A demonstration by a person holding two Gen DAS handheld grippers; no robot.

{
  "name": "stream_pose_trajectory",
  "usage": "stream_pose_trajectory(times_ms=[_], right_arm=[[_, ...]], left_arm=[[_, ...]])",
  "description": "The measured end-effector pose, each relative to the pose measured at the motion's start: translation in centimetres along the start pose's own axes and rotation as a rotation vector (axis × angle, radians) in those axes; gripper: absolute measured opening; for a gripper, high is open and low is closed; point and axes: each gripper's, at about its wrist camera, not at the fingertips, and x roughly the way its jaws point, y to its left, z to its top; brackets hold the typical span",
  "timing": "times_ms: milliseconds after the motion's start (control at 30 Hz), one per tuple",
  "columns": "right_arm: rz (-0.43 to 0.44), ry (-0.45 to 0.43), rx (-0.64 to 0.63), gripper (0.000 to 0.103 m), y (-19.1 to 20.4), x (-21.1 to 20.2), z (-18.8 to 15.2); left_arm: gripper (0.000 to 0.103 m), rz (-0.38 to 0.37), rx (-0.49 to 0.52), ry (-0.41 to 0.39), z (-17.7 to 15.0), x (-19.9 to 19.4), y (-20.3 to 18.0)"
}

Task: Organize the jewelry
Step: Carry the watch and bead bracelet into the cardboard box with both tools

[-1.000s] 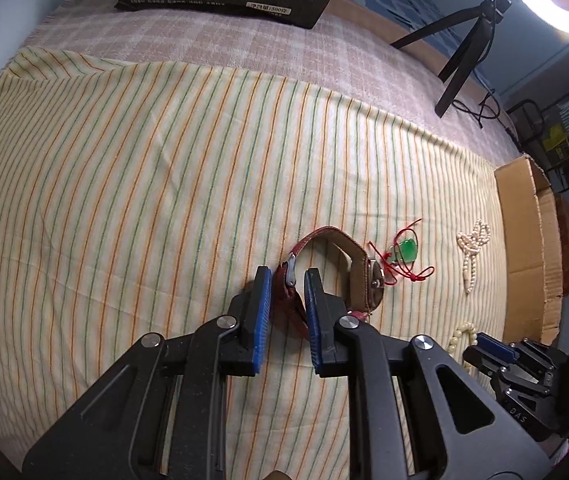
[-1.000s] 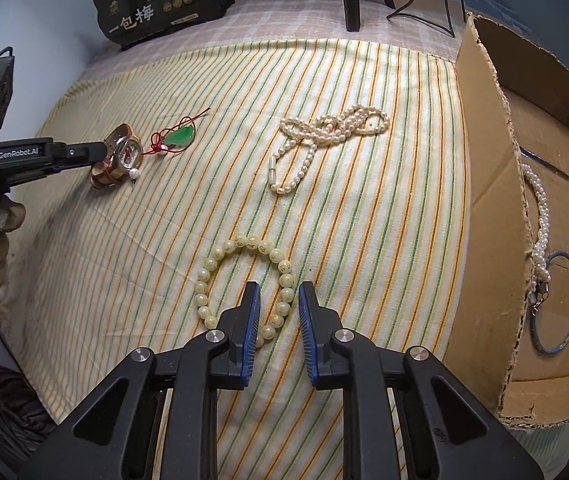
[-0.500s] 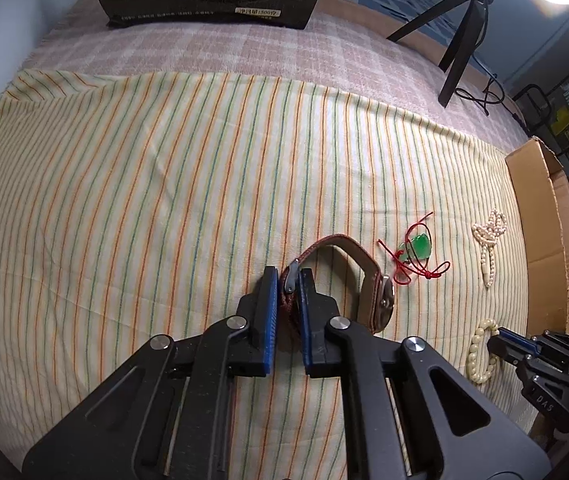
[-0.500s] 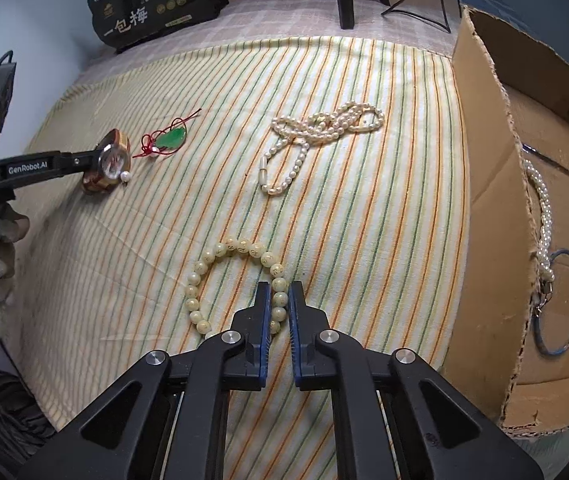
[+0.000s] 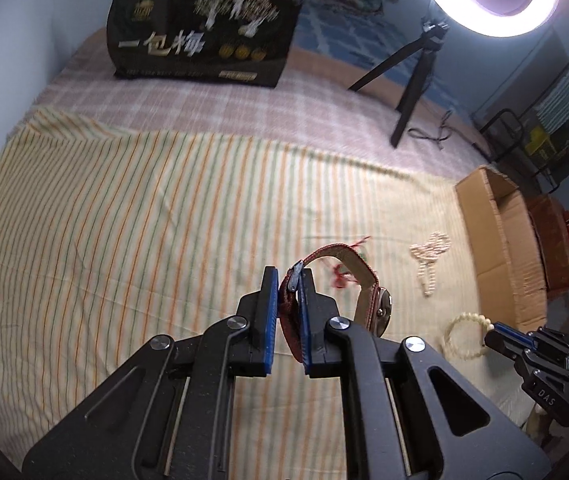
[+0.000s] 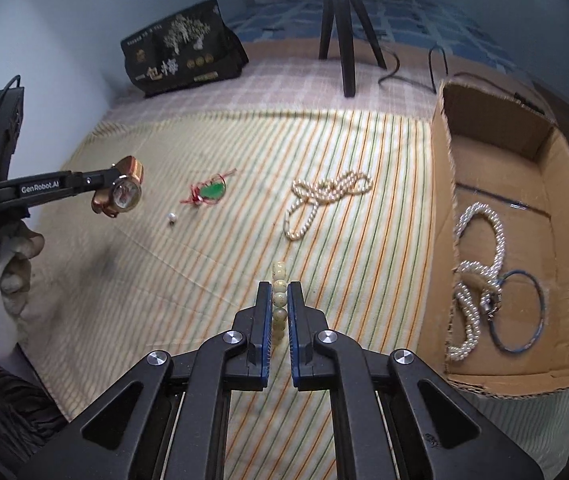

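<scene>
Item status: left gripper [image 5: 284,300], clamped on the watch [image 6: 121,196] strap, and right gripper [image 6: 279,312], pinching the bead bracelet [image 6: 279,292], are now carrying both lifted pieces clear of the striped cloth [image 6: 224,272], presumably heading rightward to the cardboard box [image 6: 532,216].

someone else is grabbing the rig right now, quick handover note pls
Left gripper: jaws shut on the strap of the watch, lifted off the striped cloth.
Right gripper: jaws shut on the beaded bracelet, also lifted.
Done: pearl strand and blue bangle lie in the cardboard box.
Left: box both held pieces, then the green pendant on red cord, the pearl necklace and a loose pearl on the cloth.
</scene>
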Motion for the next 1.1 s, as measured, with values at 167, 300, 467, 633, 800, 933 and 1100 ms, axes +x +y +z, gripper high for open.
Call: stream_pose_trajectory(times_ms=[167,300,467,633,800,933,1100], right_arm=[[0.015,-0.058,-0.001,0.006,-0.1,-2.7,0.5],[0.021,-0.106,0.019,0.006,-0.9,-4.9,0.9],[0.019,-0.159,0.050,0.006,-2.8,-7.1,1.1],[0.008,-0.188,0.069,0.006,-4.7,-8.5,1.3],[-0.020,-0.201,0.102,0.006,-7.4,-9.2,1.1],[-0.058,-0.207,0.116,0.006,-9.7,-9.7,1.1],[-0.101,-0.211,0.132,0.006,-12.5,-9.9,1.4]], left_arm=[[0.008,-0.062,0.003,-0.027,-0.1,-1.6,-2.2],[0.008,-0.103,0.030,-0.055,-0.4,-2.8,-4.4],[0.008,-0.140,0.088,-0.074,-0.8,-3.5,-8.0],[0.008,-0.174,0.140,-0.073,-1.2,-3.5,-11.4],[0.008,-0.193,0.169,-0.067,-1.4,-2.8,-14.0],[0.008,-0.205,0.187,-0.066,-1.3,-2.1,-16.1],[0.008,-0.221,0.223,-0.057,-1.1,-0.8,-19.2]])
